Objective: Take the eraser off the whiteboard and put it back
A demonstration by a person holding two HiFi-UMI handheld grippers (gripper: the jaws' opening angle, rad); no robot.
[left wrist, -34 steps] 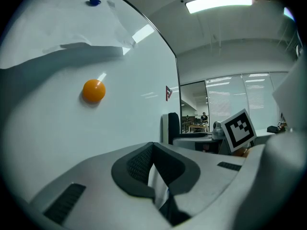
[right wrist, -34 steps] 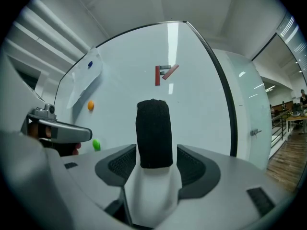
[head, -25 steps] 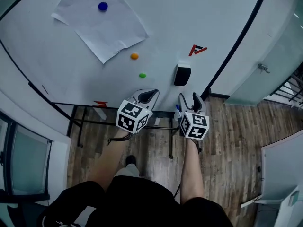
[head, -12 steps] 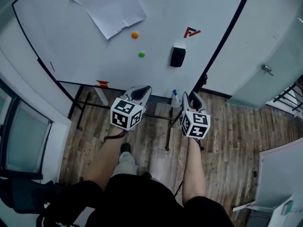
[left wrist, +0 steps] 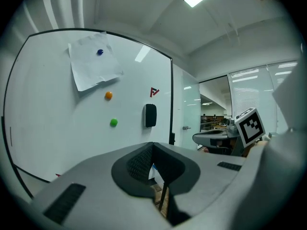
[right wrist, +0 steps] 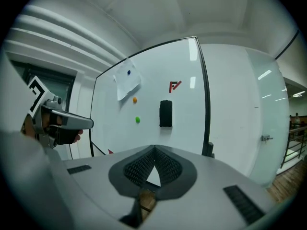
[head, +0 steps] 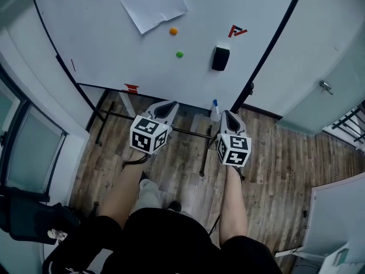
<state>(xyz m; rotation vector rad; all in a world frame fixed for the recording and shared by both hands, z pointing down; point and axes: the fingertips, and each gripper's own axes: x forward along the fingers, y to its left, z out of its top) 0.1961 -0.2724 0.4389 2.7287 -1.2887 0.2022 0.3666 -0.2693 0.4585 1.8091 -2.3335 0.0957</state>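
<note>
With your left gripper (head: 167, 106) closed empty and your right gripper (head: 227, 116) just closed on nothing, the eraser (head: 220, 58) sits on the whiteboard (head: 102, 44) well ahead of the right gripper; it looks light and stiff, likely magnet-held, so pinch its two long sides.

No legible words or numbers. A red F-like logo mark (head: 238, 31) sat on the whiteboard (head: 102, 33), just above the eraser (head: 220, 58). Coded squares (head: 149, 135) covered the cubes on the left gripper (head: 167, 104) and right gripper (head: 227, 114).
</note>
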